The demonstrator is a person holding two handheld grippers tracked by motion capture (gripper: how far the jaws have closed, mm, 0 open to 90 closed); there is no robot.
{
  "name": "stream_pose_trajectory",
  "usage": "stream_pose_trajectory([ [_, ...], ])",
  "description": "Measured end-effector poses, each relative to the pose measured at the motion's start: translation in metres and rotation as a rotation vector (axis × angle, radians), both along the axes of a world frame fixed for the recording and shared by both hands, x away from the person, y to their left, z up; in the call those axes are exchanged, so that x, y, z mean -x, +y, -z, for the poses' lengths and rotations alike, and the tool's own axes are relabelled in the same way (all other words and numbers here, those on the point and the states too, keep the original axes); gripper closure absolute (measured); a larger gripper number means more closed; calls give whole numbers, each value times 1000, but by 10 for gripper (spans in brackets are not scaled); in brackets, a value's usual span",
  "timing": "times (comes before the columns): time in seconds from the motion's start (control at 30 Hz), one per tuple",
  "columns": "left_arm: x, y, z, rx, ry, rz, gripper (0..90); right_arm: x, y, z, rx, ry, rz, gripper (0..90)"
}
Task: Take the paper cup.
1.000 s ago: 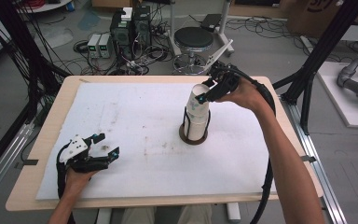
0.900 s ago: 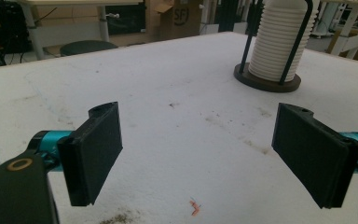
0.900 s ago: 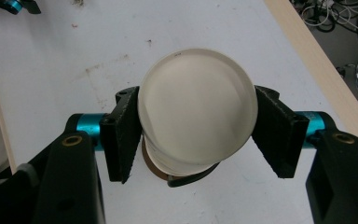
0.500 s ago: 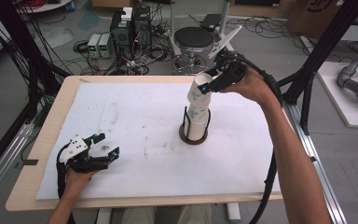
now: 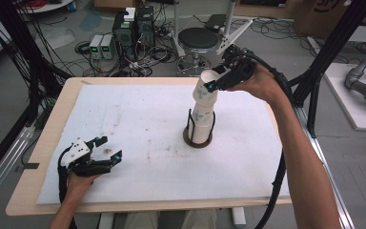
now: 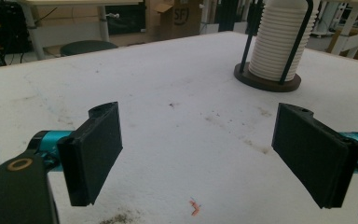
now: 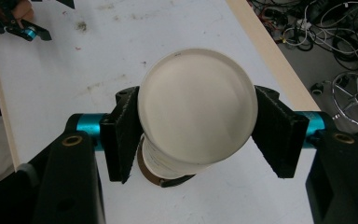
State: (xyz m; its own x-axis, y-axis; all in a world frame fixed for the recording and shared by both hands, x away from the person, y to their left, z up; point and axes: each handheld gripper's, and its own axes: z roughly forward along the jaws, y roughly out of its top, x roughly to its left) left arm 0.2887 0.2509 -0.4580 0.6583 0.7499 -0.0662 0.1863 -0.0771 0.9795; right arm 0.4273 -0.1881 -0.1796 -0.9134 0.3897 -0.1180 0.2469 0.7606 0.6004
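Note:
A stack of white paper cups [image 5: 200,123] stands in a black wire holder [image 5: 189,125] on a round dark base near the table's middle. My right gripper [image 5: 209,84] is shut on the top white cup [image 5: 204,89], which hangs tilted above the stack, its bottom close to the stack's top. In the right gripper view the pads [image 7: 123,133] press both sides of the cup [image 7: 196,105], open mouth toward the camera, with the stack [image 7: 161,164] below. My left gripper [image 5: 109,148] rests open at the front left, nothing between its jaws [image 6: 214,154].
A white sheet [image 5: 138,119] covers the wooden table [image 5: 66,95]. The left gripper view has the ribbed stack [image 6: 277,46] and its base [image 6: 266,83] far ahead to the right. A stool [image 5: 198,39], cables and boxes lie on the floor behind the table.
My right gripper has risen with the top cup and tipped it, pulling it up off the stack. The left hand has stayed still.

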Motion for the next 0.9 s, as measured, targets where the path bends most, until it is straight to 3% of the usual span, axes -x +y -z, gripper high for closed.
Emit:
stream_pose_trajectory([
  [0.3, 0, 0, 0, -2, 1, 0, 159, 6, -3, -1, -17, -8, -11, 376],
  [0.63, 0, 0, 0, 2, 0, -1, 159, 28, -16, -2, -105, -36, -34, 376],
  [0.9, 0, 0, 0, 1, 0, -2, 159, 49, -22, 11, -188, -49, -59, 376],
])
